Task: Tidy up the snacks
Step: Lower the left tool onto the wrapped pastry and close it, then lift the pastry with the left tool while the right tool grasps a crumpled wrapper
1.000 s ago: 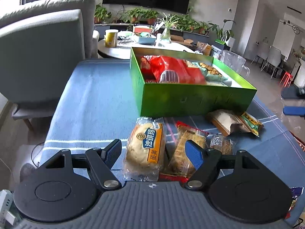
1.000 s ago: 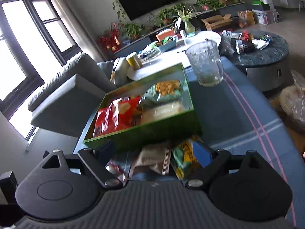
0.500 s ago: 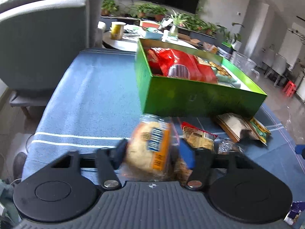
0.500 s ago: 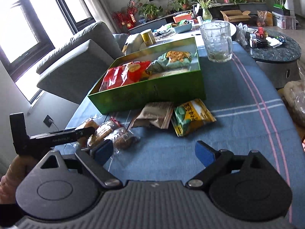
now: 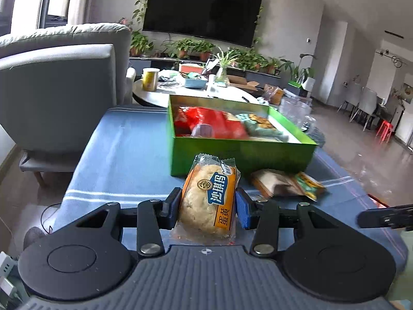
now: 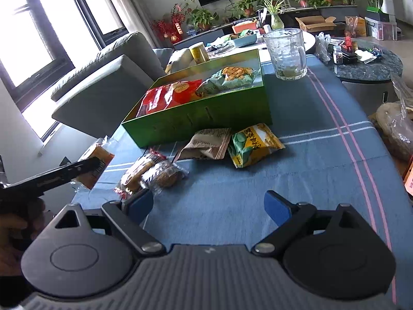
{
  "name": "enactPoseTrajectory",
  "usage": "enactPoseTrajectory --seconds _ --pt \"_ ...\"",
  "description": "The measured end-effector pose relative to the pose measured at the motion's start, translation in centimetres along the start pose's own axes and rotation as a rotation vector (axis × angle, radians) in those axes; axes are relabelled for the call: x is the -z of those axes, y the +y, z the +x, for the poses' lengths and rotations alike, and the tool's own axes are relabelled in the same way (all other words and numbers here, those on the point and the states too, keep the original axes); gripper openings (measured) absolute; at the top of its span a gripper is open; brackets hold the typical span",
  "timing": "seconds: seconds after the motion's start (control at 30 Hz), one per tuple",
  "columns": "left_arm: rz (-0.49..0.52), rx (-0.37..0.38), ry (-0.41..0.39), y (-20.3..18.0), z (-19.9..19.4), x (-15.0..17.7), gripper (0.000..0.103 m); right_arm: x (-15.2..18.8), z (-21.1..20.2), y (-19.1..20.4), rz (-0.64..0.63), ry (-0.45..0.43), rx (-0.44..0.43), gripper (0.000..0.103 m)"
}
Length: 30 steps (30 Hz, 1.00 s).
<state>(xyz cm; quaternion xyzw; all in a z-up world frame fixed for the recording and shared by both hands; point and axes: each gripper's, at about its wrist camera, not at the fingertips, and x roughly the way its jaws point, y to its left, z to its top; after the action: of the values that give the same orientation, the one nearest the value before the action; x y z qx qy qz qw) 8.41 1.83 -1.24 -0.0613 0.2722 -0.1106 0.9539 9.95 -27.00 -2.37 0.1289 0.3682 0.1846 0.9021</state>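
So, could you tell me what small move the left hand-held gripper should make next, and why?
Probably carry the yellow pastry packet forward over the green box and release: the left hand-held gripper is shut on it, and the box has room on its right side.

A: What stands on the blue striped tablecloth (image 6: 322, 160)?
B: A glass mug (image 6: 286, 54) at the far end.
A: And beyond?
B: A grey sofa (image 5: 59, 90) left, potted plants (image 5: 191, 47) under a wall television (image 5: 201, 10).

Living room — grey sofa (image 5: 59, 90) at left, wall-mounted television (image 5: 201, 10) above potted plants (image 5: 193, 46), daylit windows (image 6: 33, 33).
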Motion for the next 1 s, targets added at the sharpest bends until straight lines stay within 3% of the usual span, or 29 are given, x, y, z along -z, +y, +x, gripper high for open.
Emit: enactPoseTrajectory --seconds 0.27,0.57,1.0 --pt "-0.037 0.047 0.023 -1.2 -3.0 2.0 0.041 2.5 -0.8 1.8 -0.070 0.019 0.012 0.079" --pt "-0.014 0.035 -0.025 -2.1 -7.6 3.5 0.041 6.5 -2.1 3.0 -0.121 0.014 0.039 0.079" --pt "-0.018 0.048 -0.015 -1.9 -7.2 4.2 0.041 8.0 -0.2 3.9 -0.135 0.044 0.035 0.079"
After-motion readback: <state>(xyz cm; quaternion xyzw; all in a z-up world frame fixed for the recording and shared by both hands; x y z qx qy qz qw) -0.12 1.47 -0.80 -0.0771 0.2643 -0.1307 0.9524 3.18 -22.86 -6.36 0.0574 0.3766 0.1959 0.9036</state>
